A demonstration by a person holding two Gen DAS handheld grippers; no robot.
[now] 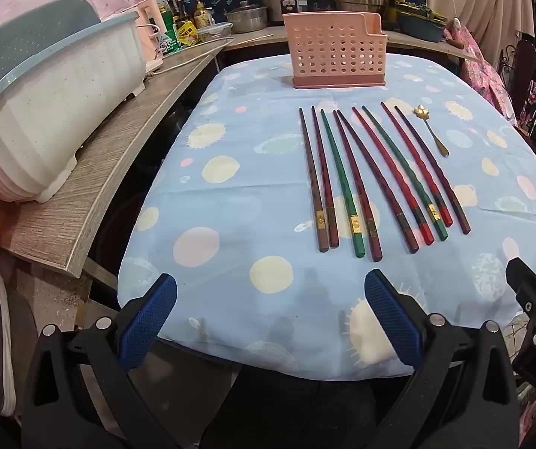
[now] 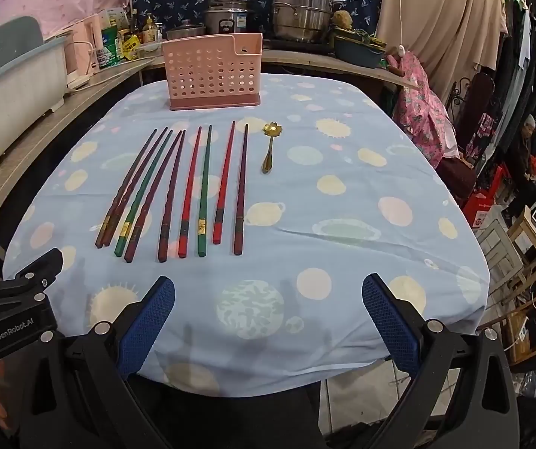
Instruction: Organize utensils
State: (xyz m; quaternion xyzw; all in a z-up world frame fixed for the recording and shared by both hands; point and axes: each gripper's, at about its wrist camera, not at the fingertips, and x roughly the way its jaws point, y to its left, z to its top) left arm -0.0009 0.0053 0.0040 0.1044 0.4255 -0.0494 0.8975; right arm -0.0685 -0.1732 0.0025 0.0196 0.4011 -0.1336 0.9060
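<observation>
Blue-padded fingers [image 1: 155, 321] of both grippers gape wide, empty, tilted down toward chopsticks [image 2: 178, 194].

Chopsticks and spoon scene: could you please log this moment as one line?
left claw: open, empty | right claw: open, empty | chopsticks, gold spoon: on tablecloth | pink holder: upright

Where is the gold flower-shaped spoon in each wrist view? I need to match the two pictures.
Left wrist: the gold flower-shaped spoon lies right of centre, at the right end of the chopstick row.
Right wrist: the spoon lies just above centre, again right of the chopsticks.
Shared landmark: the pink perforated utensil holder, standing behind the row in both.
</observation>
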